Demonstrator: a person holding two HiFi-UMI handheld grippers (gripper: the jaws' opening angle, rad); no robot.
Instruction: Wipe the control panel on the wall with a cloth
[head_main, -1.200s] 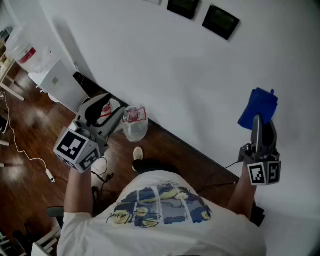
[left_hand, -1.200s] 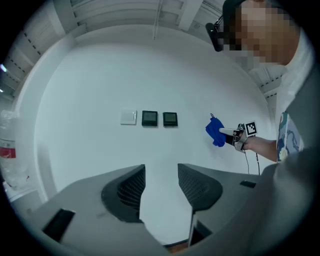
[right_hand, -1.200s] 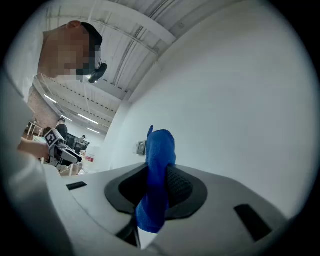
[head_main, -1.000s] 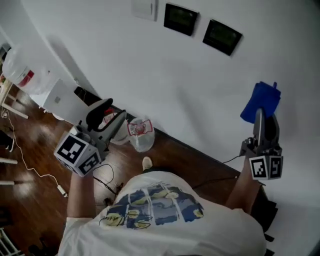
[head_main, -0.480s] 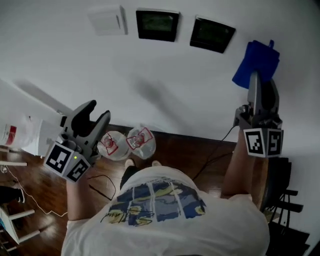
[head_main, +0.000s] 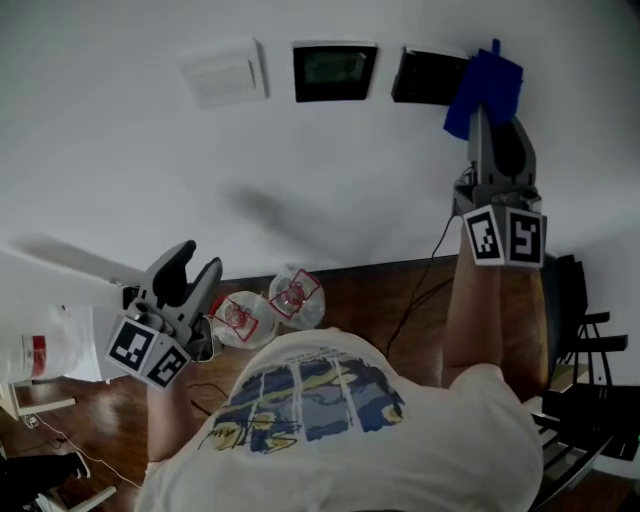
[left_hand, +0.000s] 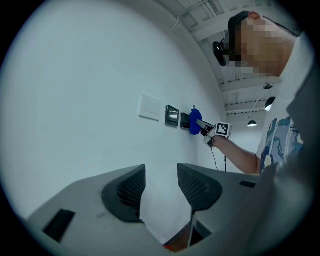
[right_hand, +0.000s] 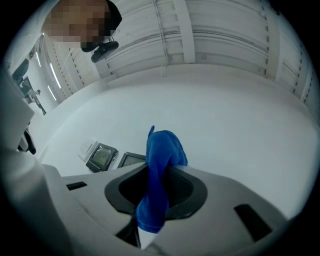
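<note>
The white wall (head_main: 300, 170) fills most of what I see, bare and open below the fittings and off to the left. It meets the wood floor (head_main: 400, 290) along a dark edge. High on the wall are three fittings in a row: one white plate (head_main: 225, 72), then two dark screens, the left panel (head_main: 335, 70) and the right panel (head_main: 422, 76).

Two clear bags (head_main: 270, 305) with red print lie on the floor by the wall's foot.

There are two tools. The right tool (head_main: 493, 120) is raised, its jaws clamped on the one blue cloth (head_main: 485, 88). The cloth now covers the right panel's right end, where half a second ago it hung clear to the right of it. The left tool (head_main: 198, 258) has dropped lower, well apart from the panels, jaws spread with nothing between them.
</note>
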